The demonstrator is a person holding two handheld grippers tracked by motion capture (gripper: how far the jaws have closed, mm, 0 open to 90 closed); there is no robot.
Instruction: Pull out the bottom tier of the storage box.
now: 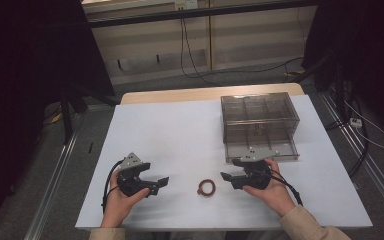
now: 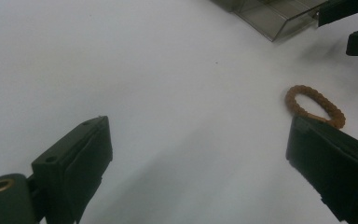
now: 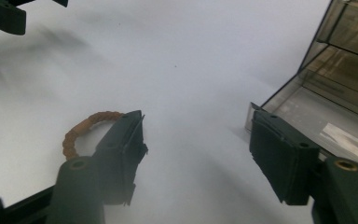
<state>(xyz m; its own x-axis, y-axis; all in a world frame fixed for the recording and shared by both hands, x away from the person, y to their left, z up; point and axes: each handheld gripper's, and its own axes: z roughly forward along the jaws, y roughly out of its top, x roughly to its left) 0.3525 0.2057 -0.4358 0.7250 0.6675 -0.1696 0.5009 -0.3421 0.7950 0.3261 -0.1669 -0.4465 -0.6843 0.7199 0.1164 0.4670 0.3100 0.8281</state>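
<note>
Resting: brown hair tie flat on white tabletop, between both tongs.
Left tongs: spread, empty.
Right tongs: spread, empty, just beside clear drawer box.

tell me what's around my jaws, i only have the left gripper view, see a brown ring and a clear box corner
Observer: In the high view the brown ring lies flat on the white table, midway between the left gripper and the right gripper, touched by neither.
Operator: that clear box, what is it
Observer: A smoky clear drawer box with its lower drawer pulled out toward the person.
Operator: where's the other gripper
Observer: The right gripper sits just in front of that open drawer; in its own view its jaws stand wide apart, with nothing between them.
</note>
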